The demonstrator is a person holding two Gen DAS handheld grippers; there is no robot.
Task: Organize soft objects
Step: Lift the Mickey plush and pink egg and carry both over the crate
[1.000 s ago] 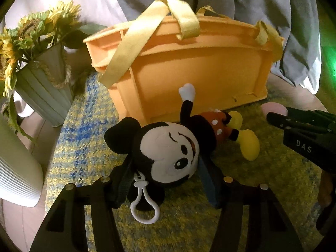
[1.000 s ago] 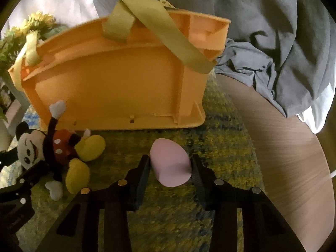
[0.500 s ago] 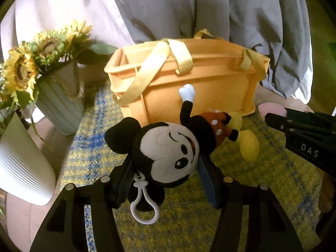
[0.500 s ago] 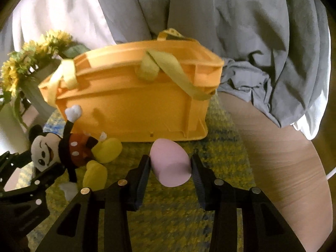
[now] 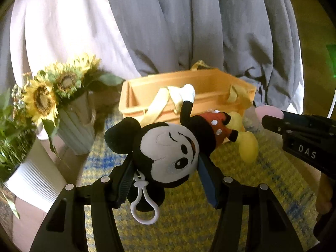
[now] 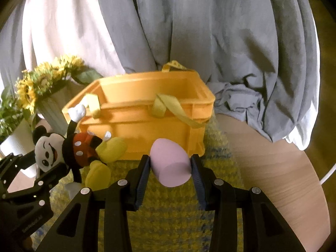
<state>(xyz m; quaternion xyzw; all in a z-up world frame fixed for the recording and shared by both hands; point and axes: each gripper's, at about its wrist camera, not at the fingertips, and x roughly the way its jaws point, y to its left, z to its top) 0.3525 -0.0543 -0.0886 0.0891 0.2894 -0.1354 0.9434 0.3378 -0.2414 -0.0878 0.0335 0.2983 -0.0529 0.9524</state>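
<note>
Left gripper [image 5: 166,168] pinches only the mouse plush [image 5: 168,153] by its head and right gripper [image 6: 170,168] squeezes the pink sponge [image 6: 171,163], so a dangling leg may catch the orange crate [image 6: 147,124] rim.

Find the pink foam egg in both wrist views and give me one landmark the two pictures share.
Left wrist: the pink foam egg peeks out at the right edge, mostly hidden behind the right gripper's fingers.
Right wrist: it sits at lower centre, clamped in the right gripper.
Shared landmark: the orange crate with yellow straps, behind the egg in both.
</note>
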